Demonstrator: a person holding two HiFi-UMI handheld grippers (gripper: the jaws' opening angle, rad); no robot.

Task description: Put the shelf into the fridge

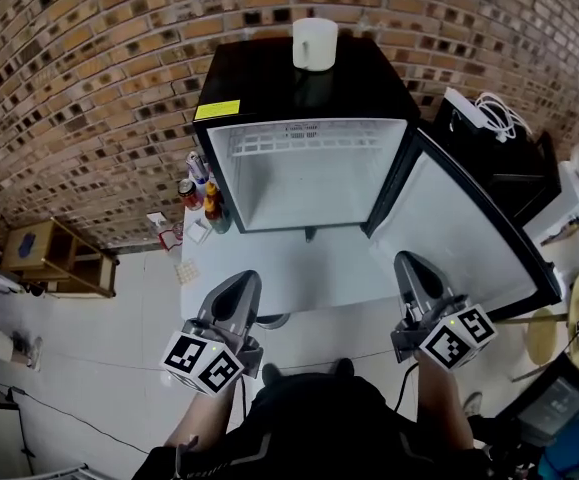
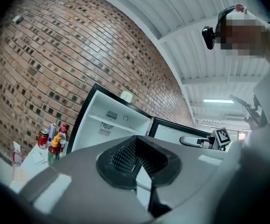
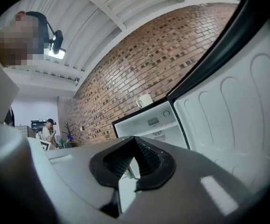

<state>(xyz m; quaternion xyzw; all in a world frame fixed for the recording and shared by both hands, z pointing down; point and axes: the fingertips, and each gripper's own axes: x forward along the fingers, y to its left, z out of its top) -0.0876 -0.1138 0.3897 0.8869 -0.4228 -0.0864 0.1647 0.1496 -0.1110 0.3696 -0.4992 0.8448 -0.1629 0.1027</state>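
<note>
A small black fridge [image 1: 309, 83] stands on a pale table [image 1: 309, 278] with its door [image 1: 469, 238] swung open to the right. Its inside is white, and a white wire shelf [image 1: 294, 144] runs across the upper back of it. My left gripper [image 1: 241, 282] and right gripper [image 1: 407, 264] hover over the table's near edge in front of the opening, one on each side. Both are shut, and I see nothing held in either. The left gripper view has its jaws [image 2: 135, 142] meeting at the tips, pointing at the fridge [image 2: 111, 120]. The right gripper's jaws [image 3: 135, 142] also meet.
A white mug [image 1: 315, 43] sits on the fridge top. Bottles and a can [image 1: 202, 193] stand on the table left of the fridge. A wooden crate [image 1: 54, 253] is on the floor at left, and a black cabinet [image 1: 499, 158] stands at right. A brick wall is behind.
</note>
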